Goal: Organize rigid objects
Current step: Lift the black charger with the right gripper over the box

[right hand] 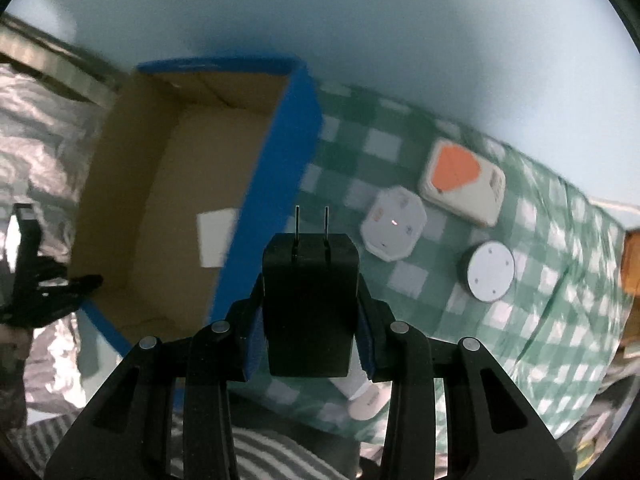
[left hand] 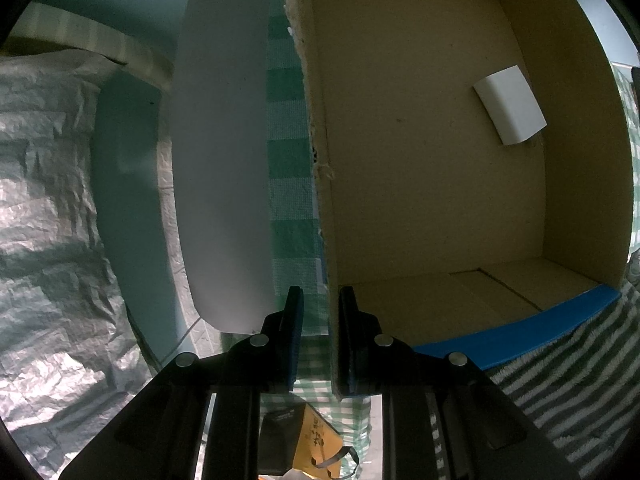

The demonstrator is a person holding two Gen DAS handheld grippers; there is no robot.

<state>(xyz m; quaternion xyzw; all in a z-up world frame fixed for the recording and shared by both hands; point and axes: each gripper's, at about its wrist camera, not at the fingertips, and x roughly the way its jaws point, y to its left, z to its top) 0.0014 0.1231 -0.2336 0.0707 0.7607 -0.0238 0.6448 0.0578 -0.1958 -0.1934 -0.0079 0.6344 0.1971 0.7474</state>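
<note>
My left gripper is shut on the torn left wall of a cardboard box with a blue outside. A small white box lies inside it. In the right wrist view my right gripper is shut on a black plug adapter with two prongs pointing forward, held above the green checked cloth beside the box's blue wall. The white box also shows in the right wrist view. The left gripper is at the far left of the right wrist view.
On the checked cloth lie a white octagonal device, a white box with an orange patch and a round white disc. A white flap hangs left of the box. Crinkled silver sheet lies at the left.
</note>
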